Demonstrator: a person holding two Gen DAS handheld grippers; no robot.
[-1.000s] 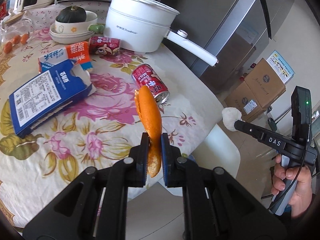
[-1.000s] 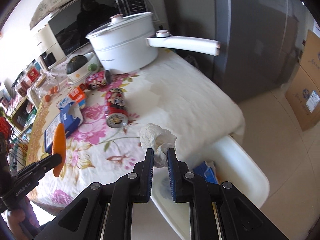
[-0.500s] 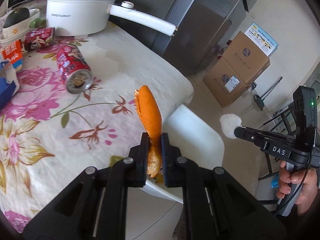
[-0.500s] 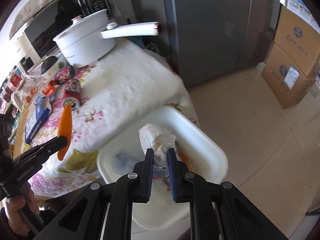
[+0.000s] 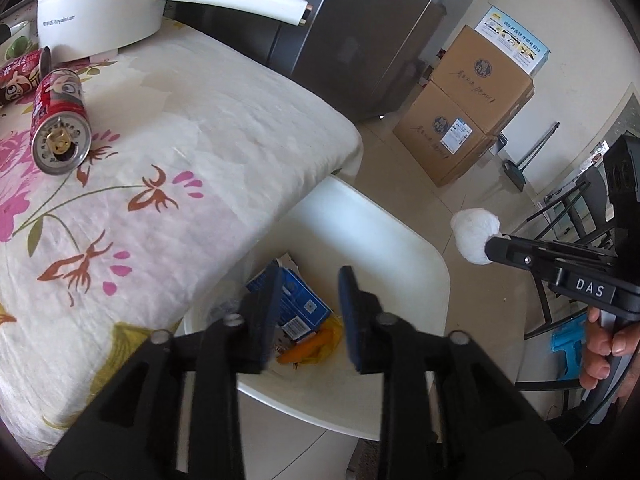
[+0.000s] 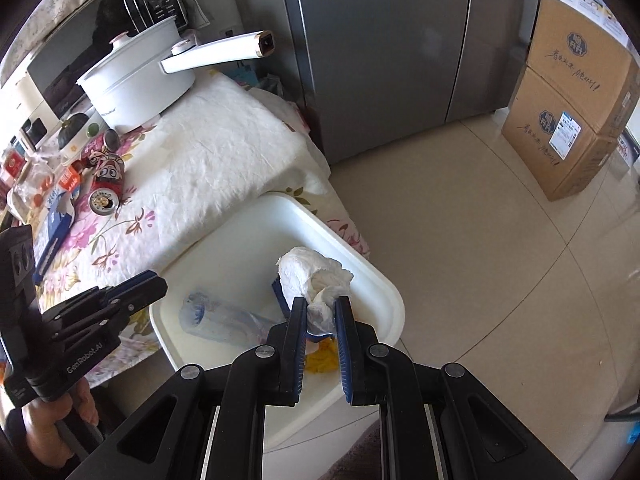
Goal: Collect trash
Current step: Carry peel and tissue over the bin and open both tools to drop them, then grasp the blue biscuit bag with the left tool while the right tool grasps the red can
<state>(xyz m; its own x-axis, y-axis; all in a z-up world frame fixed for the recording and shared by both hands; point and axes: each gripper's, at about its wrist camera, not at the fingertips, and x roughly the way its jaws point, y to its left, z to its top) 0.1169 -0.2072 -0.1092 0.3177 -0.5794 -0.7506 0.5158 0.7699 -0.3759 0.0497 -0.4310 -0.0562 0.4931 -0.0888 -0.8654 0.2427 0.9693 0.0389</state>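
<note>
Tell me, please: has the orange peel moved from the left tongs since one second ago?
Yes. The orange peel now lies down in the white bin beside the table, below the opening, empty left tongs.

The counter [image 5: 224, 132] is covered by a cream quilted cloth printed with pink and brown flowers. On it are seen a white electric pot with a long white handle [image 5: 100, 8], two red drink cans lying on their sides [image 5: 60, 120], and a blue carton [image 6: 54, 226]. On the pale tiled floor [image 6: 480, 240], two brown cardboard boxes [image 6: 572, 112] are stacked, one on the other.
</note>
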